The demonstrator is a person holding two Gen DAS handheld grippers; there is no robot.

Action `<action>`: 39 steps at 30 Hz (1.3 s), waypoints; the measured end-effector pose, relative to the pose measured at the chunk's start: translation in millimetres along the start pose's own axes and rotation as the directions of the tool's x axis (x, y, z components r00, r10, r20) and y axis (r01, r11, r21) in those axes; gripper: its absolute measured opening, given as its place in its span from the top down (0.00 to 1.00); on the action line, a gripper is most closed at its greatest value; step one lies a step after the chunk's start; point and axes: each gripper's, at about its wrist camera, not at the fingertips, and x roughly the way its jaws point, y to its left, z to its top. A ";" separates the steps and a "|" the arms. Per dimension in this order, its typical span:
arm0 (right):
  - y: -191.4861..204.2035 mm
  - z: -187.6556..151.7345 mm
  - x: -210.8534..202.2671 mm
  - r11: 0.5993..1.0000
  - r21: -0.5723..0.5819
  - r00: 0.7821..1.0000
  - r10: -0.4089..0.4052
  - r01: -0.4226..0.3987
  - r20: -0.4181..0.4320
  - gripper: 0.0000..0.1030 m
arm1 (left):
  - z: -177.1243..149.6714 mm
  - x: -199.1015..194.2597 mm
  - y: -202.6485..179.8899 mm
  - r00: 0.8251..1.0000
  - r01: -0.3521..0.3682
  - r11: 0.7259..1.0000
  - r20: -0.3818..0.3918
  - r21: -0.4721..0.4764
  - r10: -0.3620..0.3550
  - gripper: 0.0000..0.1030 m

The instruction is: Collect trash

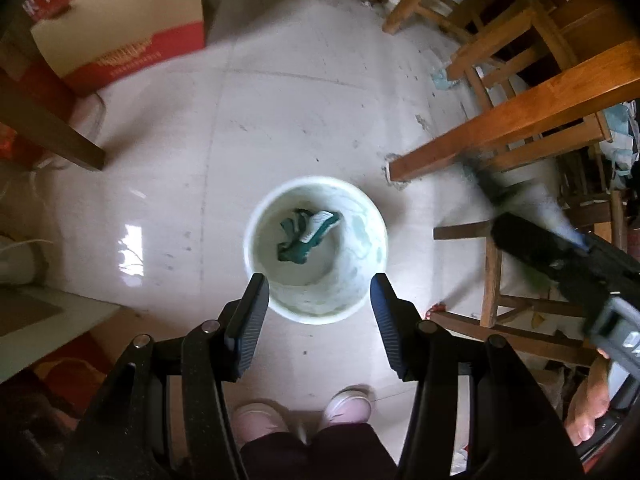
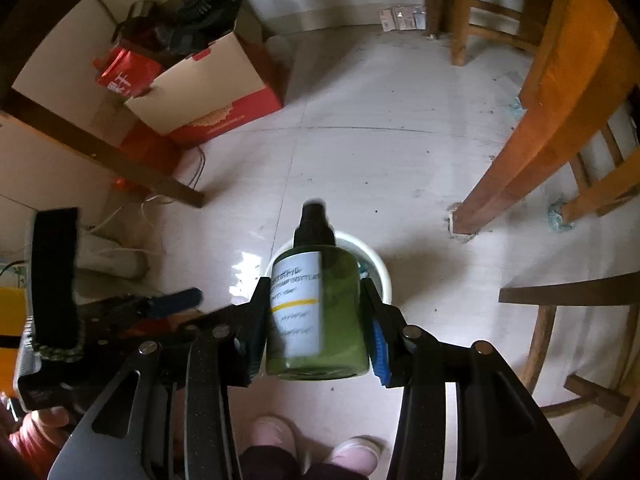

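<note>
A white round bin [image 1: 256,236] stands on the tiled floor below me, with a crumpled green and white wrapper [image 1: 306,234] inside. My left gripper [image 1: 318,286] is open and empty, held above the bin's near rim. My right gripper [image 2: 314,292] is shut on a green pump bottle [image 2: 340,312] with a white label and black cap, held above the bin [image 2: 380,276], which is mostly hidden behind the bottle. The right gripper shows blurred at the right of the left wrist view [image 1: 560,256].
A wooden table leg [image 1: 460,156] stands right of the bin, with chairs [image 1: 492,280] beyond. A red and cream cardboard box [image 1: 120,36] sits at the far left beside a dark table leg [image 1: 52,128]. My pink shoes [image 1: 304,412] are near the bin.
</note>
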 end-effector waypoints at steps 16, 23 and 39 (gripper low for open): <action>26.9 7.9 -131.0 0.998 0.032 0.998 -0.055 0.055 -0.001 0.53 | 8.4 -194.7 -64.5 0.991 -0.006 0.997 0.131 0.073 -0.003 0.50; 50.5 18.3 -231.5 0.996 0.020 0.990 -0.090 0.088 0.108 0.53 | 0.8 -302.0 -104.4 0.974 -0.033 0.989 0.227 0.143 -0.001 0.50; 129.6 21.7 -469.6 0.983 -0.002 0.867 -0.161 0.183 0.471 0.53 | -28.2 -538.1 -146.8 0.866 -0.028 0.976 0.493 0.215 -0.084 0.49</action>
